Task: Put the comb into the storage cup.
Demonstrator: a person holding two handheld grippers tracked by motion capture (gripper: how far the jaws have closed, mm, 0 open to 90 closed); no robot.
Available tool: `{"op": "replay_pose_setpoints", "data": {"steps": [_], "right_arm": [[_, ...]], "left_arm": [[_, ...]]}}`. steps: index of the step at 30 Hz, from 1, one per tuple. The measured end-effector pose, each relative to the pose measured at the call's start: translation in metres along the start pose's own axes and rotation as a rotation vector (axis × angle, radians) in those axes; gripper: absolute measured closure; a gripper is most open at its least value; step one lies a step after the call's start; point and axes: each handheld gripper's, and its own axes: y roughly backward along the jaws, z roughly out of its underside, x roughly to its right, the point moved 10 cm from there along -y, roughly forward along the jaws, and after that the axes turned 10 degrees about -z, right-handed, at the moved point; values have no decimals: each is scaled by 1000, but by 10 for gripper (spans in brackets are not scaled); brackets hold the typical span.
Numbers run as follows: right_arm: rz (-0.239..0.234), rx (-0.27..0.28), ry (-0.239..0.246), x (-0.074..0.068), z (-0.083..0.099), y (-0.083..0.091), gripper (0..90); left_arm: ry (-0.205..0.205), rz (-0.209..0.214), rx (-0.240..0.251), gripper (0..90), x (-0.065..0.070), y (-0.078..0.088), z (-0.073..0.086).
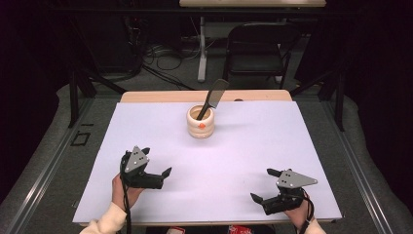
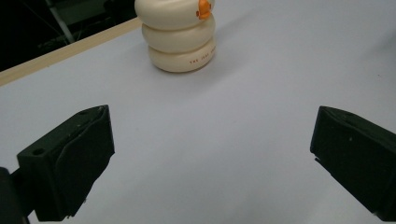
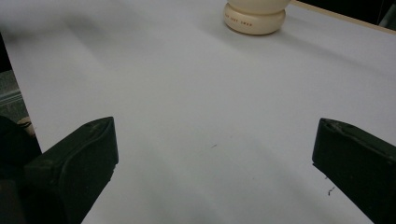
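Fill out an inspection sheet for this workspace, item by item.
Surface: white sheet over a wooden table, bare near the tools.
Job's things: cream ringed holder with an orange spot, upright at the far centre; dark knife leaning in it, handle up.
Clutter: nothing seen.
Grippers: left tool and right tool both open, empty, near the front edge.
Cables: a cable trails from the left tool; floor cables behind.
Surroundings: black chair behind the table, dark room.
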Motion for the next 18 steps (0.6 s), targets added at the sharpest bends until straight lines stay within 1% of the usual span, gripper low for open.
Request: {"op": "replay_pose_setpoints", "data": {"steps": [3, 7, 12, 14, 15, 18], "right_arm": [[1, -1, 3, 0, 0, 0, 0], [3, -2, 0, 0, 0, 0, 0], [4, -2, -4, 0, 1, 0, 0], [5, -3, -3, 0, 1, 0, 0], [5, 0, -3, 0, 1, 0, 0], [5, -5, -7, 1, 2, 0, 0]], "left_arm": [[4, 4, -3, 0, 2, 3, 4], [-3, 7, 0, 0, 5, 8, 6], [0, 8, 1, 0, 7, 14, 11], [-5, 19, -10, 0, 8, 15, 14], [1, 20, -11, 0, 9, 16, 15], [-1, 25, -16, 0, 10, 19, 19]]}}
